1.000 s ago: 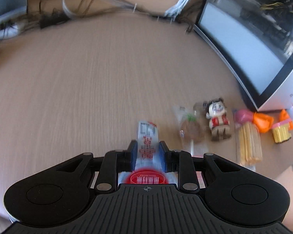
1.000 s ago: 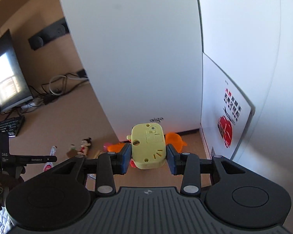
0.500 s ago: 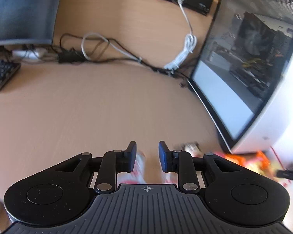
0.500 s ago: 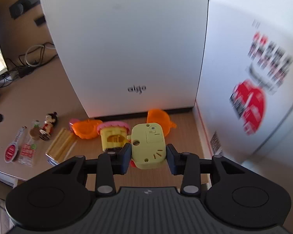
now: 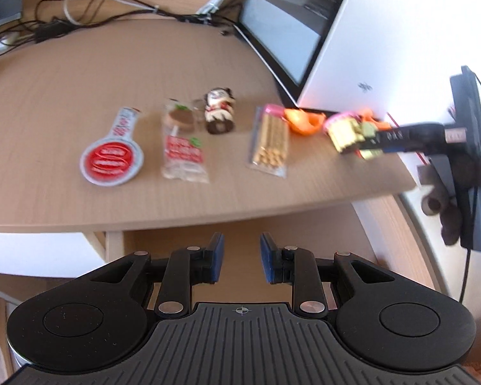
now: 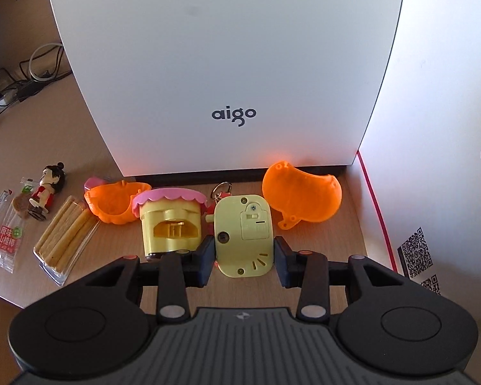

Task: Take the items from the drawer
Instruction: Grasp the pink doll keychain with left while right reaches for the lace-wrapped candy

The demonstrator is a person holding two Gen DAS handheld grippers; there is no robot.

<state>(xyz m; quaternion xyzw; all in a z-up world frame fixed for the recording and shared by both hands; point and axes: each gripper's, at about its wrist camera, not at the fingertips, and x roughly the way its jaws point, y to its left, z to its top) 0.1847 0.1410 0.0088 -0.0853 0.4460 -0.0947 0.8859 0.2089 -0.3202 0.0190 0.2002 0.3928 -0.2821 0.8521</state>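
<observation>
- Looking down the right gripper (image 6: 243, 253): its jaws have just been opening, and the flat yellow toy (image 6: 243, 234) sits between them on the desk (image 6: 352, 224). The pads look just off its sides, so it's let go, not squeezed.
- The toy lies back side up, with a screw and a little switch showing and a key ring at its 12 o'clock end.
- At its 9 o'clock, just beside it, stands a yellow toy pot (image 6: 170, 221) with a pink scalloped lid.
- 1 orange shell half (image 6: 115, 203) is at 9 o'clock of the pot, touching it; the other orange half (image 6: 301, 192) is at 1 o'clock of the flat toy.
- A big white computer case (image 6: 227, 64) fills 12 o'clock, right behind everything.
- Further out toward 9 o'clock: a pack of sticks (image 6: 67, 240), a little figurine (image 6: 46, 192) and a snack packet (image 6: 11, 240).
- The left gripper (image 5: 239, 256) hangs off the desk's near edge, jaws apart, nothing in them.
- From its view the row runs across 12 o'clock, with a round red-and-white packet (image 5: 112, 160) at the 10 o'clock end, well clear of the snack packet beside it.
- Cables (image 5: 105, 3) lie tangled at the far back of the desk, around 11 o'clock. That view is blurry.
</observation>
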